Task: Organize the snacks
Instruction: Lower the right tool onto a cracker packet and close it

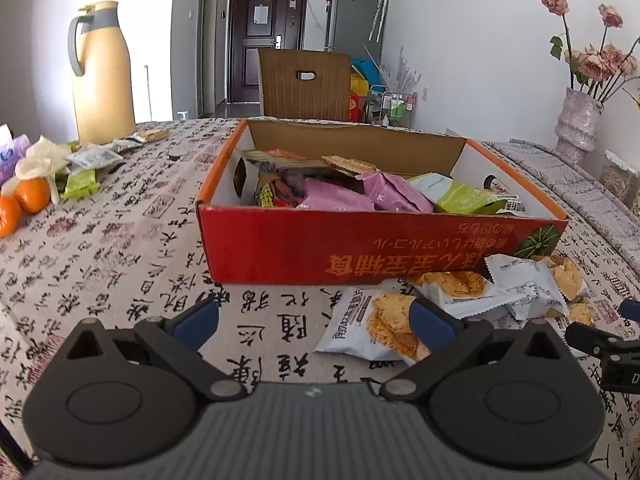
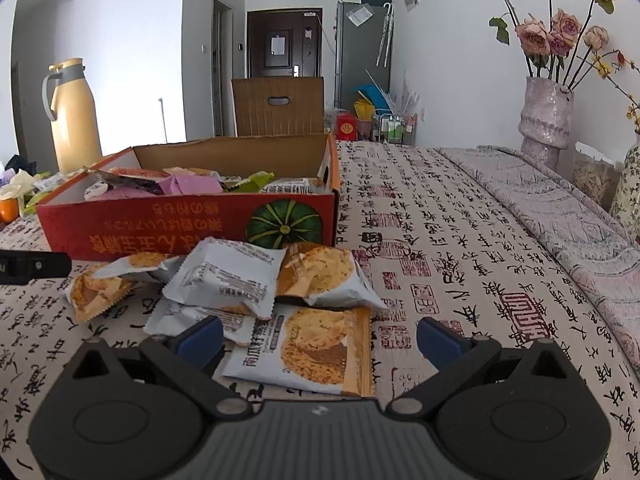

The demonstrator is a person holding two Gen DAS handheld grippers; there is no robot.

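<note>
A red cardboard box [image 1: 360, 244] [image 2: 160, 224] stands open on the table, holding several pink, green and brown snack packets [image 1: 360, 192]. In front of its right corner lies a heap of white and orange biscuit packets [image 1: 480, 292] [image 2: 240, 280]. My left gripper [image 1: 314, 322] is open just above the cloth, its right finger over the nearest packet [image 1: 376, 328]. My right gripper [image 2: 318, 340] is open too, with a flat biscuit packet [image 2: 312, 352] lying between its blue pads [image 2: 200, 340]. Neither holds anything. The right gripper's body [image 1: 600, 344] shows at the left view's right edge.
At the far left lie more snack packets [image 1: 92, 160], two oranges [image 1: 24, 200] and a yellow thermos jug [image 1: 102, 76]. A pink vase of dried roses [image 2: 546, 116] stands at the right. A wooden chair [image 1: 304, 84] is behind the table.
</note>
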